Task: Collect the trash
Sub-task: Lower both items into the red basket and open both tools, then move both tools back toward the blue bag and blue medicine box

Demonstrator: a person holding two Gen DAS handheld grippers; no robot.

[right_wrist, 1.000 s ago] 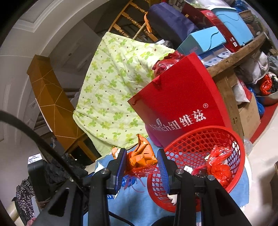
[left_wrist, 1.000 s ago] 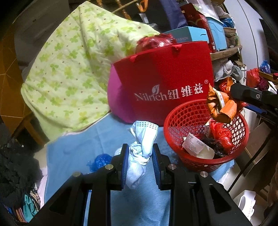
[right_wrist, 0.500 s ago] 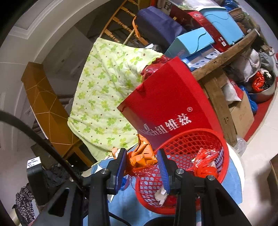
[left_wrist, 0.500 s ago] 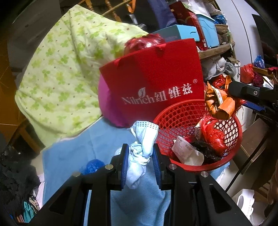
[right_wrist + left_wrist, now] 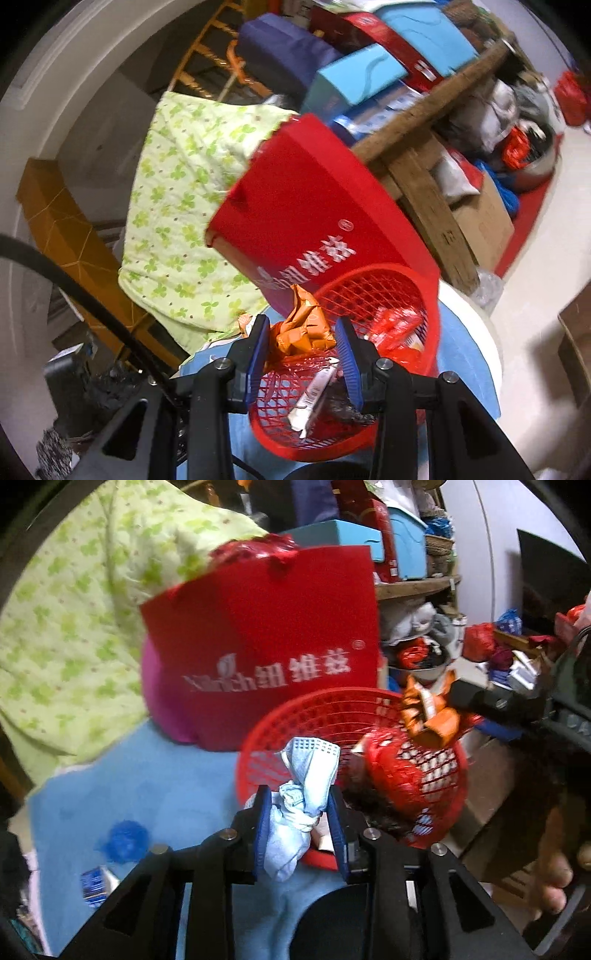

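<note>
A red mesh basket (image 5: pixel 439 805) with trash in it stands on a blue cloth (image 5: pixel 155 775); it also shows in the right wrist view (image 5: pixel 369 291). My left gripper (image 5: pixel 300 812) is shut on a crumpled blue face mask (image 5: pixel 306 786) and holds it at the basket's near rim. My right gripper (image 5: pixel 303 341) is shut on an orange wrapper (image 5: pixel 301 328) and holds it over the basket; that wrapper also shows in the left wrist view (image 5: pixel 428 712) above the basket's far right side.
A red paper bag (image 5: pixel 266 646) stands right behind the basket, against a green flowered quilt (image 5: pixel 74 627). A blue crumpled scrap (image 5: pixel 123 840) and a small blue packet (image 5: pixel 94 884) lie on the cloth at left. Cluttered shelves and boxes (image 5: pixel 369 74) fill the back.
Both grippers have moved toward the basket. The mask went from left of the basket to its near rim, and the orange wrapper now hangs over the basket's inside.
</note>
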